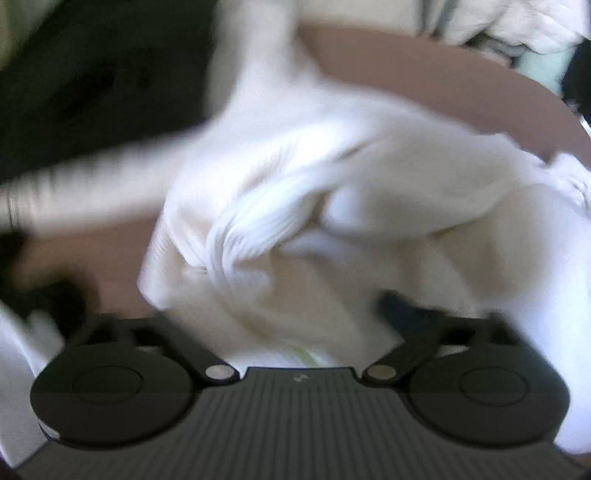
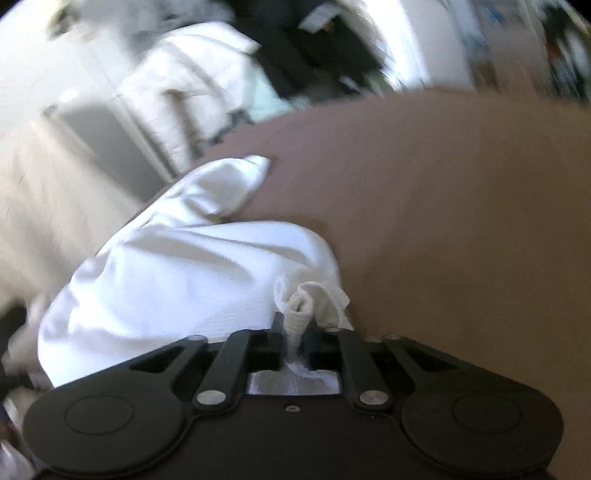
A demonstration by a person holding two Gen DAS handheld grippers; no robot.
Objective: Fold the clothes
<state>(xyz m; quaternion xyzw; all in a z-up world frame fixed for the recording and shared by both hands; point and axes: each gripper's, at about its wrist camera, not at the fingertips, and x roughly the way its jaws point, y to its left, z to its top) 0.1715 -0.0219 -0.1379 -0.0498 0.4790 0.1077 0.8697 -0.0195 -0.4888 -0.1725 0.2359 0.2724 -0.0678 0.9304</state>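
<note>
Nearest in the right wrist view, the right tongs [image 2: 293,341] are closed narrow on a bunched fold of a white garment [image 2: 177,280]; the pinched cloth stands up between the two black fingers [image 2: 264,347] and puckers just past them. From there the garment spreads leftward in a loose, wrinkled heap over the near left part of the brown bench [image 2: 461,206], with one corner [image 2: 243,177] lying flat further out on the bench top. Beyond the bench edge lies a blurred pile of pale clothes [image 2: 192,74] with something dark [image 2: 314,48] beside it.

In the left wrist view everything is smeared by motion. The left tongs [image 1: 295,325] sit low in the picture with the white garment [image 1: 295,221] heaped right over them; only one dark finger [image 1: 399,310] shows, at the right, and the cloth covers the rest, so I cannot tell whether these tongs grip the cloth or merely stand under it. Their linkage arms are spread apart. A twisted, ribbed part of the garment [image 1: 236,236] bulges just ahead. A pale strip [image 1: 92,188] stretches off to the left. Further on is the brown bench [image 1: 443,85], with a dark mass [image 1: 92,74] at the far left and more pale clothes [image 1: 498,22] at the far right.
</note>
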